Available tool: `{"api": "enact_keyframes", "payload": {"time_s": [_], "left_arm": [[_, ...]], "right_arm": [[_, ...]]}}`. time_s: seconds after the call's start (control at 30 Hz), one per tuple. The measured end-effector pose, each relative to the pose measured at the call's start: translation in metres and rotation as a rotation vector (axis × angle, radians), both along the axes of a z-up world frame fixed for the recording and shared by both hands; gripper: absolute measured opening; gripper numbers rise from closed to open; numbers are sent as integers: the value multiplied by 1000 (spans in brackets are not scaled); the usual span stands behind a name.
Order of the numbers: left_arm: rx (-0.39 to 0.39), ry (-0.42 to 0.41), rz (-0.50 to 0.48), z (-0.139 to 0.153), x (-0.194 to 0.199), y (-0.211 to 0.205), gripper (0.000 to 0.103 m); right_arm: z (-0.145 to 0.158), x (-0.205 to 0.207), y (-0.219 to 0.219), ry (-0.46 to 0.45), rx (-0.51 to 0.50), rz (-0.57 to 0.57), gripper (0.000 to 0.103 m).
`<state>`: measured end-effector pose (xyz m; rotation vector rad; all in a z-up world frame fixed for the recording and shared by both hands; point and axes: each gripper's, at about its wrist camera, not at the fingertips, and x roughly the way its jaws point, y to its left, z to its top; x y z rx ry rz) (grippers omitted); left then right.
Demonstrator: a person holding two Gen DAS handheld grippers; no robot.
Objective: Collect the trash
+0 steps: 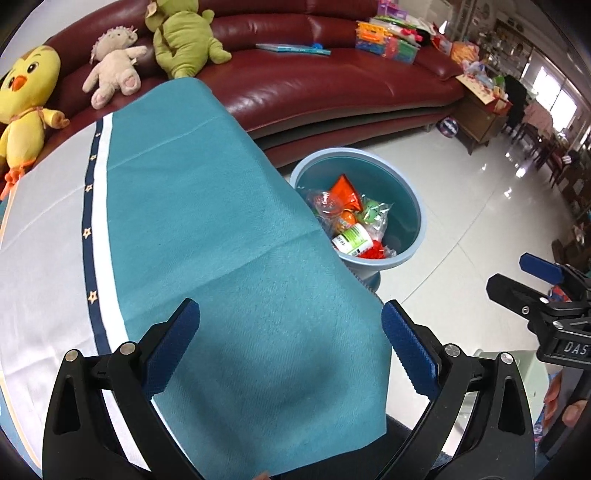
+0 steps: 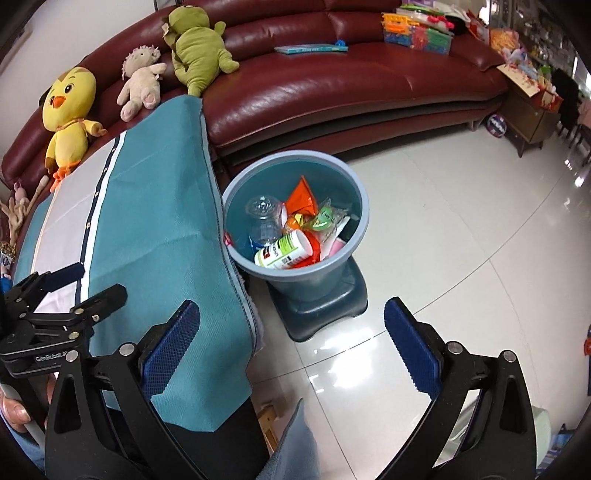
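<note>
**Both claws empty, trash in the bin**

A living room with a glossy white tiled floor (image 2: 461, 258) and a long dark-red leather sofa (image 2: 351, 85) curving along the back. In front of it stands a tabletop (image 1: 221, 240) under a teal cloth with a white and navy star-trimmed band.

The right claw (image 2: 291, 347) hangs over the floor with its blue-padded fingers (image 2: 413, 354) spread wide and nothing between them; its left finger overlaps the cloth's hanging edge in the view. The left claw (image 1: 291, 347) hovers above the teal cloth, also spread wide and empty. In the right wrist view the left claw shows at about 9 o'clock; in the left wrist view the right claw shows at about 3 o'clock.

Outward from the right claw, at 12 o'clock, a blue trash bin (image 2: 354, 236) stands on the floor just beside the tabletop's edge, resting on a dark blue base (image 2: 332, 306). The trash lies inside it: a white-and-green bottle (image 2: 284, 251), an orange wrapper (image 2: 303, 199), a clear plastic cup (image 2: 262, 206) and crumpled clear wrappers (image 2: 328, 218).

Farther out, on the sofa at 10 to 11 o'clock, sit a yellow chick plush (image 2: 70, 114), a beige plush (image 2: 142, 81) and a green plush (image 2: 195, 44). A flat book (image 2: 310, 48) and colourful toys (image 2: 417, 33) lie toward 1 o'clock.
</note>
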<state>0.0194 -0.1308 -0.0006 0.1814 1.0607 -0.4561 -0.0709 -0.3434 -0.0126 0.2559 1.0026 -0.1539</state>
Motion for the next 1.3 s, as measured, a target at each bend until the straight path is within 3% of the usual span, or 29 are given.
{"api": "enact_keyframes", "payload": {"time_s": [0.9, 1.3], "left_arm": [[-3, 26, 70, -13, 4, 25, 99], [1, 0, 84, -16, 3, 25, 99]], "right_arm": [[-18, 16, 23, 53, -7, 63, 96], [-26, 20, 22, 65, -2, 61, 96]]}}
